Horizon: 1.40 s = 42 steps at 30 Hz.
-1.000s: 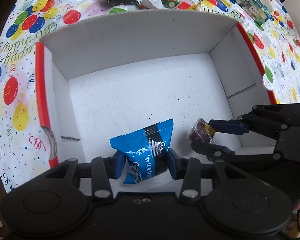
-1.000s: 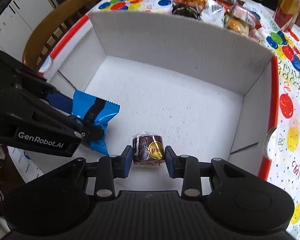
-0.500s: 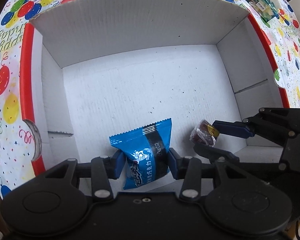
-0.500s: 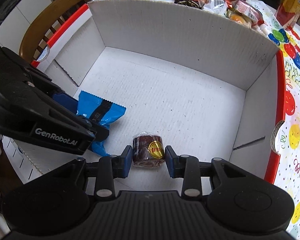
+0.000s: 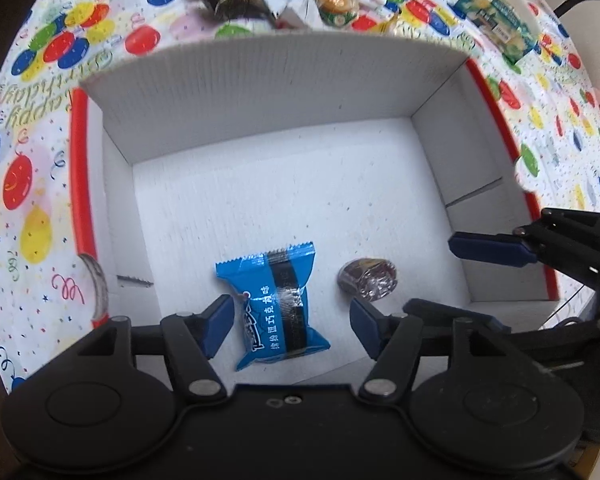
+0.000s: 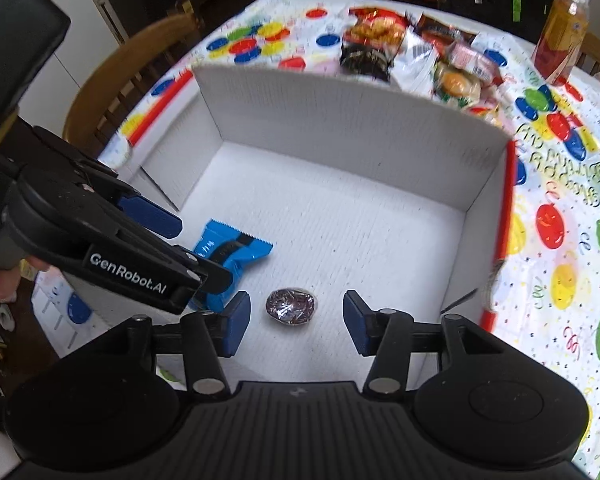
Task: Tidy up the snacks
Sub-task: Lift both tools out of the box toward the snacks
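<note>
White box holds blue packet, probably foil-wrapped candy

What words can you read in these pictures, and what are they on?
"GenRobot.AI": on the left claw.
"Happy Birthday", upside down: on the tablecloth.
Chinese letters, partly readable: on the blue packet.
The brown candy, the snack pile and the bottle have print too small or blurred to read.

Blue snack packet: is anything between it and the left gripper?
Nothing visible. The blue snack packet lies on the white box floor right between the open left gripper's fingers, beside the brown wrapped candy.
</note>
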Tool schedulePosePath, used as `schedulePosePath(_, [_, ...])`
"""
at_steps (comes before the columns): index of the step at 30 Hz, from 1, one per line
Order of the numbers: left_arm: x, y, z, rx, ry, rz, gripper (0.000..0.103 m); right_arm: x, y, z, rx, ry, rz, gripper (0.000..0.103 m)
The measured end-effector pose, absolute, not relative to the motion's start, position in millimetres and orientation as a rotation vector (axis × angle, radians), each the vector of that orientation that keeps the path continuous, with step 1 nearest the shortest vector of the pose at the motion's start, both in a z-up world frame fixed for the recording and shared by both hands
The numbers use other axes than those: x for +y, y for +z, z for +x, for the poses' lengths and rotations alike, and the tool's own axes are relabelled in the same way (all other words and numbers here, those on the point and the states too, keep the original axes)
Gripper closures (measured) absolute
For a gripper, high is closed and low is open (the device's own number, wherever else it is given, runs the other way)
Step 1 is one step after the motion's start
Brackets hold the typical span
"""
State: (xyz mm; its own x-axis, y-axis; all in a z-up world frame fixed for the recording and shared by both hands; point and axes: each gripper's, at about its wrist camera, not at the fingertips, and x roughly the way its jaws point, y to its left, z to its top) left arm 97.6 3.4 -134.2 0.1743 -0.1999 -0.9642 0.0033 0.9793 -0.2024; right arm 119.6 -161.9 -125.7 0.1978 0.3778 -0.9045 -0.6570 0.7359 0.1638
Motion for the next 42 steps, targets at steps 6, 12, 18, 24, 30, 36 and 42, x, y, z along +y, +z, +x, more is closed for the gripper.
schedulePosePath(6, [3,-106,96,1.305,-0.151,-0.150,0.031,-180,-91,122,1.102,0.737,-0.234,0.050])
schedulePosePath(12, [-3,-77,95,1.212,-0.161,-0.141,0.028,-202,-57,131,1.034,0.707,-0.168,0.038])
schedulePosePath(18, [-11,-54,97,1.127,-0.168,-0.123,0.023,-221,-32,145,0.981,0.677,-0.107,0.036])
schedulePosePath(24, [-19,-33,104,1.049,-0.176,-0.101,0.017,-235,-12,161,0.930,0.659,-0.073,0.031])
schedulePosePath(30, [-23,-17,118,0.957,-0.145,-0.069,0.017,-248,2,186,0.898,0.633,-0.048,0.026])
schedulePosePath(36, [-28,-12,142,0.917,-0.115,-0.081,0.007,-262,-1,222,0.903,0.589,-0.016,0.023])
schedulePosePath(42, [-33,-15,175,0.897,-0.053,-0.100,0.001,-272,-17,257,0.947,0.576,-0.009,0.023])
